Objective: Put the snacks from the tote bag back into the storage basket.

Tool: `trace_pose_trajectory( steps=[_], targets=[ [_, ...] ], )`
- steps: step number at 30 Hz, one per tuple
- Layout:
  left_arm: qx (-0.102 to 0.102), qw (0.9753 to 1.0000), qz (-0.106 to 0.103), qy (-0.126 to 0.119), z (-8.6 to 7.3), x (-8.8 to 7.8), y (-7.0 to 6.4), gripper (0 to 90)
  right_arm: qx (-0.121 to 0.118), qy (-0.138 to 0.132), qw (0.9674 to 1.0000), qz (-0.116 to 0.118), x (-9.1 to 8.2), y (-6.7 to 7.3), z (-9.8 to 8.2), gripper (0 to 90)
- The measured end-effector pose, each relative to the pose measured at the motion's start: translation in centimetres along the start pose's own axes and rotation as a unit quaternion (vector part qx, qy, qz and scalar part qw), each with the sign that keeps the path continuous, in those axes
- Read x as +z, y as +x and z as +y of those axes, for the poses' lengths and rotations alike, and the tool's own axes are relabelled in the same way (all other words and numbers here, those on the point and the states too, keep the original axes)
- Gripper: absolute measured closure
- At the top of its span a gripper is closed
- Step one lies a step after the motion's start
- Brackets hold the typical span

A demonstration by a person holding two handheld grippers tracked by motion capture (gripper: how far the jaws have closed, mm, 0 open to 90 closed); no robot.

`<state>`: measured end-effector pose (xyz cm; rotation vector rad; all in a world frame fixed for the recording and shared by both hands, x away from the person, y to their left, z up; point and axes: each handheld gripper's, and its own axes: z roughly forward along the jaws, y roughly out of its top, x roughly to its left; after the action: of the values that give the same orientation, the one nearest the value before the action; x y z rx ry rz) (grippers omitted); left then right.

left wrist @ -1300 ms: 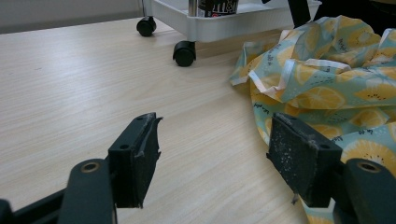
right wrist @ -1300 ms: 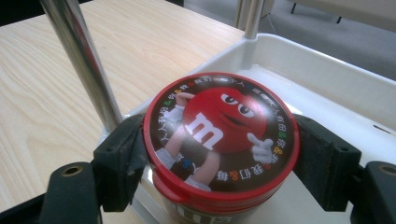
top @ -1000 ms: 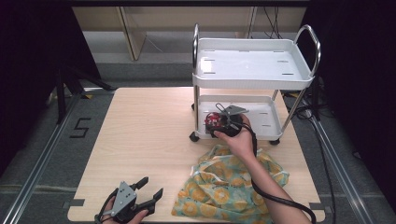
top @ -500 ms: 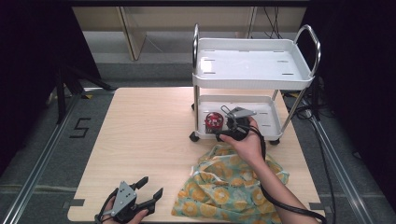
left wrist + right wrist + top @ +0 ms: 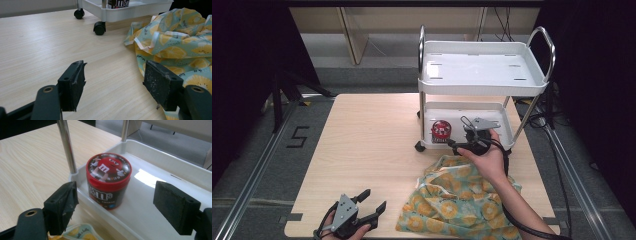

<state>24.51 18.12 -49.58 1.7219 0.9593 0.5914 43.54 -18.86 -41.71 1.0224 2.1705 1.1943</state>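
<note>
One round candy tin (image 5: pixel 108 180), red-lidded with a dark printed wall, is standing upright in the lower tray (image 5: pixel 160 195) of a two-tier white plastic cart (image 5: pixel 482 75). The tin is sitting near the tray's 9 o'clock corner, just beside a chrome post (image 5: pixel 67 147) and close to the raised rim; the tray floor toward 3 o'clock is lying bare and glossy.

The right gripper (image 5: pixel 125 207) is hovering at the tray's near edge with its two black jaws standing wide apart, holding nothing. In the right gripper view the tin is showing between and beyond the jaws, apart from both. In the high view the right gripper (image 5: pixel 474 136) is sitting at 3 o'clock of the tin.

The left gripper (image 5: pixel 115 87) is resting at the table's 7 o'clock corner, jaws spread and empty, rough pads (image 5: pixel 160 87) facing each other over bare wood.

One crumpled cloth (image 5: pixel 462 200) with a lemon print is lying at 5 o'clock on the light wood-grain table (image 5: pixel 362 150), its edge reaching close to the cart's black castors (image 5: pixel 100 27). The table's 9 o'clock half is lying open
</note>
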Motion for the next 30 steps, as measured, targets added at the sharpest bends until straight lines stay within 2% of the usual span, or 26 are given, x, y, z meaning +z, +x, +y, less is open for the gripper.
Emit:
trace_pose_trajectory(
  steps=[1, 2, 3, 4, 5, 6, 8, 10, 11, 12, 14, 17, 19, 20, 21, 23, 24, 25, 26, 27, 28, 30],
  targets=[
    [0.000, 1.0000, 0.000, 0.000, 0.0, 0.0, 0.0, 32.7, 0.010, 0.002, 0.9999, 0.009, -0.3, 0.0, 0.0, 20.7],
    [-0.001, 1.0000, 0.000, 0.000, 0.0, 0.0, 0.0, 32.7, 0.001, -0.004, 1.0000, 0.003, -0.6, -0.1, -0.1, 20.8],
    [-0.001, 1.0000, 0.000, 0.000, 0.0, 0.0, 0.0, 32.7, 0.007, -0.002, 0.9999, 0.010, -0.7, -0.1, -0.2, 20.9],
    [0.000, 1.0000, 0.000, 0.000, 0.0, 0.0, 0.0, 32.7, 0.004, -0.004, 1.0000, 0.001, -1.0, -0.1, -0.2, 21.1],
    [0.000, 1.0000, -0.002, -0.003, 0.0, 0.0, 0.0, 32.7, 0.007, -0.004, 0.9999, 0.007, -1.2, -0.1, -0.3, 21.1],
    [0.000, 1.0000, -0.002, -0.003, 0.0, 0.1, 0.0, 32.7, 0.000, -0.008, 0.9999, 0.006, -1.4, -0.2, -0.3, 21.2],
    [0.000, 1.0000, 0.000, -0.001, 0.0, 0.0, 0.0, 32.7, 0.021, 0.000, 0.9998, 0.005, -2.0, 0.0, -0.6, 21.3],
    [-0.002, 0.9999, -0.005, -0.009, -0.1, 0.1, 0.0, 32.7, -0.007, -0.010, 0.9999, -0.001, -2.3, -0.4, -0.8, 21.4],
    [-0.002, 1.0000, -0.004, -0.008, -0.1, 0.1, 0.0, 32.7, -0.015, -0.013, 0.9998, 0.005, -2.4, -0.6, -0.9, 21.5],
    [-0.001, 1.0000, 0.001, -0.001, 0.0, 0.0, 0.0, 32.7, -0.006, -0.012, 0.9999, 0.005, -2.8, -0.6, -1.1, 21.6],
    [-0.001, 1.0000, -0.003, -0.007, 0.0, 0.1, 0.0, 32.7, 0.002, -0.012, 0.9999, 0.004, -3.4, -0.6, -1.5, 21.6],
    [0.000, 1.0000, 0.000, -0.003, 0.0, 0.1, 0.0, 32.7, 0.006, -0.013, 0.9999, -0.001, -4.2, -0.7, -2.1, 21.7],
    [-0.002, 1.0000, -0.001, -0.008, 0.0, 0.2, 0.0, 32.6, -0.003, -0.020, 0.9998, 0.000, -4.6, -1.0, -2.4, 21.7],
    [-0.001, 1.0000, 0.001, -0.005, 0.0, 0.1, 0.0, 32.7, 0.015, -0.018, 0.9997, -0.001, -4.9, -0.7, -2.6, 21.8],
    [-0.001, 1.0000, 0.000, -0.004, 0.0, 0.1, 0.0, 32.7, 0.000, -0.022, 0.9998, -0.005, -5.1, -1.0, -2.8, 21.8],
    [-0.001, 1.0000, 0.000, -0.003, 0.0, 0.1, 0.0, 32.6, 0.006, -0.018, 0.9998, -0.003, -5.6, -1.1, -3.1, 21.8],
    [-0.001, 1.0000, 0.000, -0.004, 0.0, 0.1, 0.0, 32.6, 0.022, -0.016, 0.9996, 0.000, -5.7, -0.9, -3.4, 21.8],
    [0.000, 1.0000, 0.000, -0.002, 0.0, 0.1, 0.0, 32.6, 0.004, -0.022, 0.9997, -0.006, -5.9, -1.2, -3.6, 21.8],
    [0.000, 1.0000, 0.000, -0.003, 0.0, 0.1, 0.0, 32.6, 0.004, -0.020, 0.9998, -0.004, -6.1, -1.2, -3.8, 21.8],
    [-0.001, 1.0000, -0.001, -0.008, -0.1, 0.2, 0.0, 32.6, 0.022, -0.016, 0.9996, -0.002, -6.3, -1.0, -4.0, 21.8],
    [0.000, 1.0000, 0.000, -0.003, 0.0, 0.1, 0.0, 32.6, 0.006, -0.020, 0.9998, -0.008, -6.5, -1.2, -4.3, 21.9],
    [0.000, 1.0000, 0.001, -0.003, 0.0, 0.1, 0.0, 32.6, 0.008, -0.017, 0.9998, -0.005, -6.7, -1.3, -4.7, 22.0]
  ],
)
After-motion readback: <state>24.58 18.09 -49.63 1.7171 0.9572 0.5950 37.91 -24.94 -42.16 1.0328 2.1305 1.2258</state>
